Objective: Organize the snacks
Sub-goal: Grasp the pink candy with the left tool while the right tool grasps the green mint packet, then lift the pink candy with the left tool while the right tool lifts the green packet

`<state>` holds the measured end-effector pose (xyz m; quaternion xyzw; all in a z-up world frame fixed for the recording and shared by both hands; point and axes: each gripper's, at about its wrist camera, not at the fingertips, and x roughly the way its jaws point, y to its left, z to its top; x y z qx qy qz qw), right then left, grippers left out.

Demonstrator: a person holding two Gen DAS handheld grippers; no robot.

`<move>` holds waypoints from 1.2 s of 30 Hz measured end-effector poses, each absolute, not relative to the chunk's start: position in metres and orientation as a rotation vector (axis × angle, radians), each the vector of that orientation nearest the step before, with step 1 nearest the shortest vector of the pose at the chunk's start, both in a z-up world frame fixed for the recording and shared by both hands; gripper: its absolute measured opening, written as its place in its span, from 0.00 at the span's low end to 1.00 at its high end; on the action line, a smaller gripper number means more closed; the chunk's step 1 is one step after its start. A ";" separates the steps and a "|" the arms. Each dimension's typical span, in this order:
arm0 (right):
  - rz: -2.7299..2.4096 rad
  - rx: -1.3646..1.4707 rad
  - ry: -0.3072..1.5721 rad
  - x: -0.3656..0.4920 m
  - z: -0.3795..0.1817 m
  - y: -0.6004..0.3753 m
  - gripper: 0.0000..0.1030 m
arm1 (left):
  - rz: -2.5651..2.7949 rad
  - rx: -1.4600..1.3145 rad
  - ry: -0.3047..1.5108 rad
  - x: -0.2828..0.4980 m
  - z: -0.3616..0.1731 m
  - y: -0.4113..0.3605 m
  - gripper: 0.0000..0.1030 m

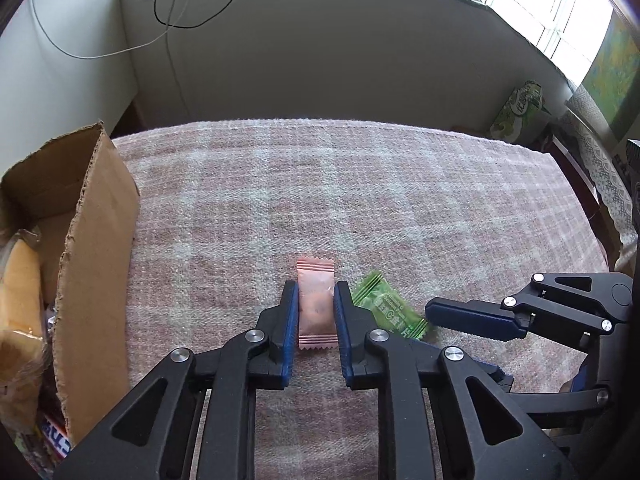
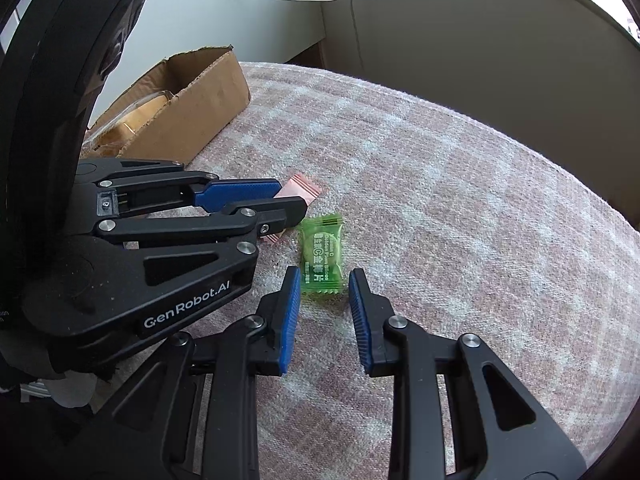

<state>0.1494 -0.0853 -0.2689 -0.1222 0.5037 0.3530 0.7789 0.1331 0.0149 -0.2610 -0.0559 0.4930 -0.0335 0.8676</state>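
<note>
A: The pink candy packet [image 1: 316,304] sits low and centre in the left wrist view, flat on the checked cloth [image 1: 320,200]. It looks like next to no weight: a thin film pillow with crimped ends and a small lump inside.

B: So is it slippery?

A: Likely, the film has a sheen. The left gripper [image 1: 316,300] has its blue pads against both long sides of the packet, clamped across the middle where the lump is (the best spot, I'd judge, since the crimped ends would just fold). It should need only a gentle squeeze, because the wrapper crushes easily.

B: And the green one?

A: The green candy packet [image 2: 322,254] lies just right of the pink one, near the middle of the right wrist view, slightly blurred. It is the same sort of thing, light, soft and crinkly. The right gripper [image 2: 324,280] is parted, its fingers straddling the packet's near end with a gap on either side, and it grips nothing yet. It could take hold across the width, further up the body than the near crimp.

B: Where would they go?

A: Probably into the cardboard box [image 1: 92,248] at the left edge of the left wrist view, which already holds other wrapped snacks [image 1: 20,280]. Its wall is torn and floppy-looking, so the packet would have to clear that edge.
</note>
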 end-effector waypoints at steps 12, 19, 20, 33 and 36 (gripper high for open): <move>0.795 -0.360 1.026 0.152 -0.276 -0.070 0.19 | -0.041 -0.231 1.011 0.120 -0.263 0.031 0.17; 0.772 -0.316 1.047 0.160 -0.277 -0.089 0.07 | -0.056 -0.156 0.995 0.113 -0.261 0.030 0.17; 0.771 -0.312 1.049 0.160 -0.277 -0.091 0.07 | -0.056 -0.141 0.991 0.113 -0.261 0.028 0.17; 0.814 -0.304 1.032 0.155 -0.272 -0.081 0.32 | -0.055 -0.153 0.986 0.114 -0.261 0.026 0.16; 0.791 -0.323 1.030 0.161 -0.279 -0.075 0.32 | -0.050 -0.162 0.985 0.114 -0.261 0.030 0.16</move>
